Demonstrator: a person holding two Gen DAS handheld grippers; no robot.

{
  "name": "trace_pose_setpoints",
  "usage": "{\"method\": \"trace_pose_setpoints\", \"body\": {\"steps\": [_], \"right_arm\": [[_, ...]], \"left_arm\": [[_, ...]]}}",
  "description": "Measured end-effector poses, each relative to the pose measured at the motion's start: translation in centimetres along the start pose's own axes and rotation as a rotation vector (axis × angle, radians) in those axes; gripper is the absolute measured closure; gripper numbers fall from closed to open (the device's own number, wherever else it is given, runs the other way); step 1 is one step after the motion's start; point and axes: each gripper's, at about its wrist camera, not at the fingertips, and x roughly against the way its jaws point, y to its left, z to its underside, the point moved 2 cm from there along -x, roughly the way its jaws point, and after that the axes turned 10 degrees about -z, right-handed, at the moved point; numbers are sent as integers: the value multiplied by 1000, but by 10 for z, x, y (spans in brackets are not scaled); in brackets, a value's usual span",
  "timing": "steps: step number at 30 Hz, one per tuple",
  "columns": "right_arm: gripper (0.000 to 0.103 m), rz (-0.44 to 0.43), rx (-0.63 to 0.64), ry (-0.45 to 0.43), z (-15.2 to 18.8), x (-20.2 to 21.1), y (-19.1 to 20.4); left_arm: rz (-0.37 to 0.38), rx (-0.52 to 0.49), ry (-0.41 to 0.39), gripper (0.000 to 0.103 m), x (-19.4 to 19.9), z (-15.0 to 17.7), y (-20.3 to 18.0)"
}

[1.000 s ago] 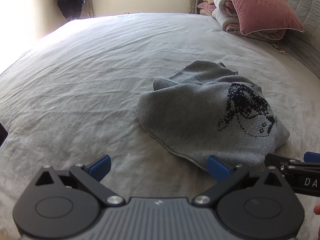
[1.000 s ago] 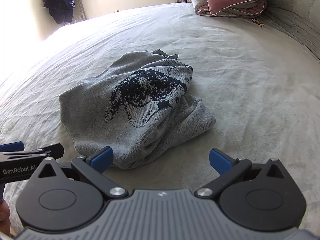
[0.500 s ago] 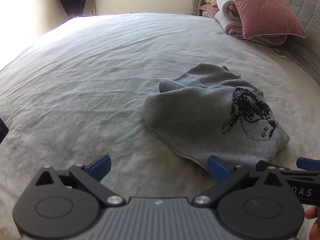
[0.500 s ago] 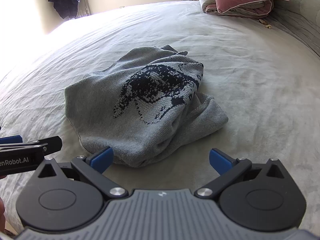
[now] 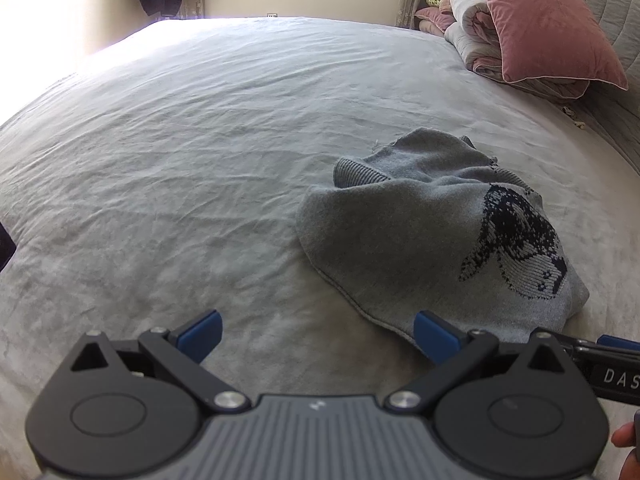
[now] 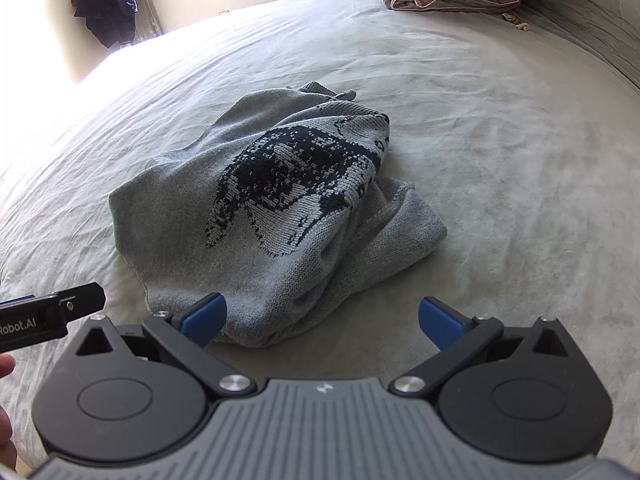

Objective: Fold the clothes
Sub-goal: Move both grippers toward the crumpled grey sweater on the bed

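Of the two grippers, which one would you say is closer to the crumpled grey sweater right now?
The right gripper: its left blue pad already overlaps the sweater hem. The left gripper sits off to the sweater's left, mostly over bare bedsheet.

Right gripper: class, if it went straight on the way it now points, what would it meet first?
Most likely the crumpled grey sweater. The right gripper has open jaws, and the sweater's near hem lies just ahead, towards the left jaw. Depth is unclear, so it might brush the bed sheet first.
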Motion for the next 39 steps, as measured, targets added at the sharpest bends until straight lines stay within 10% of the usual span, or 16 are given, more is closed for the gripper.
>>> {"method": "trace_pose_setpoints", "body": {"steps": [39], "right_arm": [[0,-84,242,-49,10,-15,71]], "left_arm": [[-81,89,-1,1,-13,-7,66]]}}
